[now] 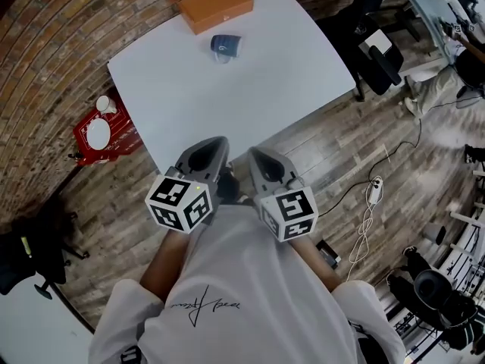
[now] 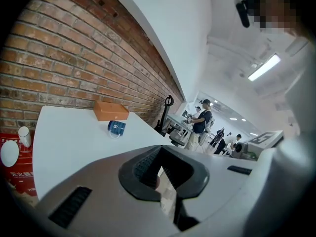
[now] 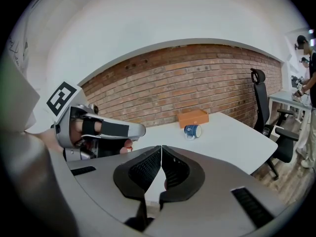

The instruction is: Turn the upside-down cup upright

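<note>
Near the top centre of the head view, a blue cup (image 1: pixel 225 46) sits on the white table (image 1: pixel 250 89), just beside an orange box (image 1: pixel 215 4). Lower down, the left gripper (image 1: pixel 214 145) and right gripper (image 1: pixel 258 156) have their jaws pressed together, holding nothing.

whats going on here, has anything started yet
A person stands at the near edge of a white table, holding the left gripper and right gripper close to the body, both shut and empty. The blue cup sits untouched at the far end beside an orange box.
</note>
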`<act>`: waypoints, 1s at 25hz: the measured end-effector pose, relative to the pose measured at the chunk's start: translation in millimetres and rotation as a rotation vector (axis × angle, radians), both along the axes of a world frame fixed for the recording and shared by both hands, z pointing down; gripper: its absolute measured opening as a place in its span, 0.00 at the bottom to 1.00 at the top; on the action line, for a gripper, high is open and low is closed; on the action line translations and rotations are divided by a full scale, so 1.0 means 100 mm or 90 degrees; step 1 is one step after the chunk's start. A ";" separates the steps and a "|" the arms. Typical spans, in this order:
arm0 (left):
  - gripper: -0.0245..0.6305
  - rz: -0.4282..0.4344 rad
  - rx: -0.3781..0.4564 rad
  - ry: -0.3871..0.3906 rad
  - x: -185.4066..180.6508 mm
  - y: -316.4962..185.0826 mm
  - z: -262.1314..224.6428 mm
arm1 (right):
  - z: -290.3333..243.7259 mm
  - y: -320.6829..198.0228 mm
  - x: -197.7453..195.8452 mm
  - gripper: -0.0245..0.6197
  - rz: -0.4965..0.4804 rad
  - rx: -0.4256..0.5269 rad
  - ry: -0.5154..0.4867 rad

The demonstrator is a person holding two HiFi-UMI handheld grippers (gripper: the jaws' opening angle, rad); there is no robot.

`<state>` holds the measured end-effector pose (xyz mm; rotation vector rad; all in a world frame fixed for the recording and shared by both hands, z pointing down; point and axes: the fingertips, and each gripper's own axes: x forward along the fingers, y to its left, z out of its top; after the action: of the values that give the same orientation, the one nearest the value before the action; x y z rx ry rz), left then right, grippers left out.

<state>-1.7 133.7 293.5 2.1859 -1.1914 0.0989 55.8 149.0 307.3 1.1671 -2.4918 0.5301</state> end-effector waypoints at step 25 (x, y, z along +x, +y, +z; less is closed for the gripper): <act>0.05 -0.009 0.031 -0.006 -0.41 -0.39 -0.02 | -0.09 -0.42 -0.33 0.07 0.007 0.024 -0.017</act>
<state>-43.1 95.0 291.8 2.2209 -1.2271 0.0755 22.4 106.6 298.2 1.1964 -2.5298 0.5077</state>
